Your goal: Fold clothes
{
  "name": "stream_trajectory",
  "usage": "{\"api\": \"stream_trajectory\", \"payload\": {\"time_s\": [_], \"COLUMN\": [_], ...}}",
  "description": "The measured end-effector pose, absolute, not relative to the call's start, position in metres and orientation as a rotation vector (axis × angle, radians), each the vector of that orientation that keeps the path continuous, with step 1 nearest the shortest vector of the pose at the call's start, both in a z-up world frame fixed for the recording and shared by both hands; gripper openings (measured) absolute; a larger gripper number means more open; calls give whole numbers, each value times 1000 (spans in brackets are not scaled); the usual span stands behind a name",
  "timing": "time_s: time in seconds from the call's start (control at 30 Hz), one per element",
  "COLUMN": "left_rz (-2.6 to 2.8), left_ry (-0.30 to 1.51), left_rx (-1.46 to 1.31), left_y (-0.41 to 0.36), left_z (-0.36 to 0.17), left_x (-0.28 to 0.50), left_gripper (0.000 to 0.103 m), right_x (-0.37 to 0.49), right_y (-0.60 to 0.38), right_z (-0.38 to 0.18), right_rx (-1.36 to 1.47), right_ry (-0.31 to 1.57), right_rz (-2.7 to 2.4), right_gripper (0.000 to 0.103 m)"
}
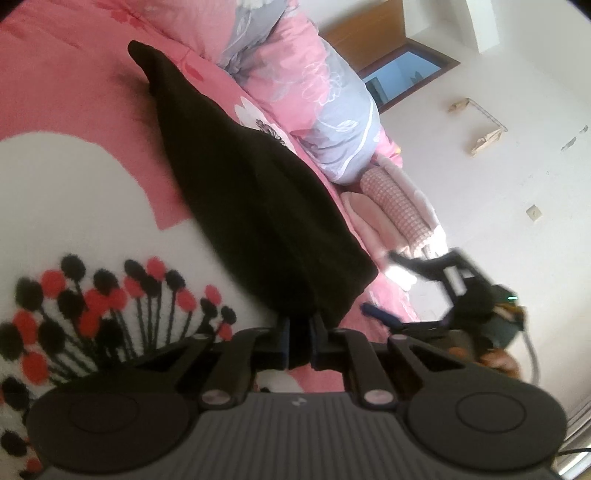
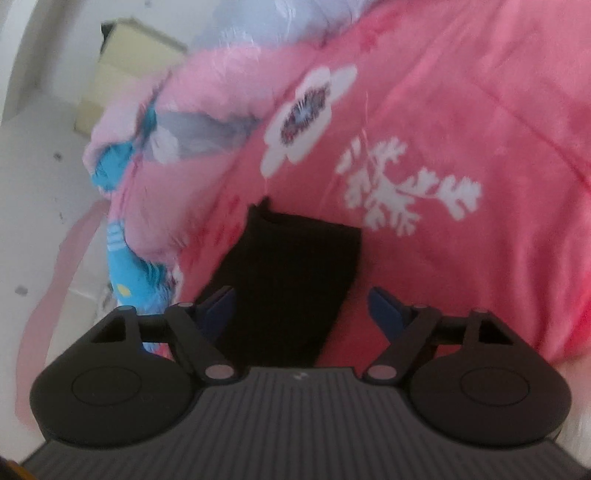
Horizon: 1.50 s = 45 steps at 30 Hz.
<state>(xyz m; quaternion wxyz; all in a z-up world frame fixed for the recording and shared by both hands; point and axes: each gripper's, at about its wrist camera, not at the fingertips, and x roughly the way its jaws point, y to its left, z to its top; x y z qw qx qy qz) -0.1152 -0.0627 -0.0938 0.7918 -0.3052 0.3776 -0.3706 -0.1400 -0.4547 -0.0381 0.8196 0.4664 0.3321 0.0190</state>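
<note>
A long black garment (image 1: 258, 192) lies folded lengthwise on the pink floral bedspread (image 1: 74, 85). My left gripper (image 1: 299, 332) is shut on the near end of the garment, with black cloth pinched between its blue pads. In the right wrist view the black garment (image 2: 291, 273) lies between the spread fingers of my right gripper (image 2: 303, 306), which is open and holds nothing. The right gripper (image 1: 413, 291) also shows in the left wrist view, blurred, just past the garment's near right corner.
A rolled pink and grey quilt (image 1: 317, 96) lies along the far side of the bed. Folded pink clothes (image 1: 391, 214) sit beside it. A white wall (image 1: 498, 184) and a wooden door (image 1: 369, 33) lie beyond. Blue cloth (image 2: 129, 273) hangs at the bed's edge.
</note>
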Motion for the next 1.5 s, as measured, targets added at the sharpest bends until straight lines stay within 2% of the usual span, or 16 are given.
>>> {"api": "stream_trajectory", "payload": {"time_s": [0.1, 0.17, 0.27, 0.33, 0.4, 0.5, 0.63, 0.93, 1.03, 1.23, 1.5], "left_rz": [-793, -792, -789, -787, -789, -806, -830, -853, -846, -860, -828], "left_ry": [846, 850, 853, 855, 851, 833, 793, 628, 608, 579, 620], "left_rx": [-675, -688, -684, -672, -666, -701, -759, -796, -817, -797, -798], "left_y": [-65, -65, -66, -67, -66, -59, -49, -25, -16, -18, -32], "left_z": [-97, -99, -99, -95, -89, -71, -28, 105, 132, 155, 159], "left_x": [-110, -109, -108, -107, -107, -102, -76, -9, -1, -2, 24], "left_gripper": [11, 12, 12, 11, 10, 9, 9, 8, 8, 8, 8], "right_x": [-124, -117, -105, -97, -91, -90, -78, -15, -7, -7, 14], "right_y": [-461, -461, -462, -464, -465, -468, -466, -450, -446, -444, -454], "right_z": [-59, -61, -64, -69, -73, -71, -42, 79, 113, 158, 156], "right_rx": [1042, 1041, 1032, 1047, 1064, 1097, 1092, 1003, 989, 953, 972], "right_ry": [748, 748, 747, 745, 746, 725, 675, 534, 488, 434, 462], "right_rz": [36, 46, 47, 49, 54, 69, 128, 271, 297, 326, 272], "right_gripper": [68, 67, 55, 42, 9, 6, 5, 5, 5, 5, 5]}}
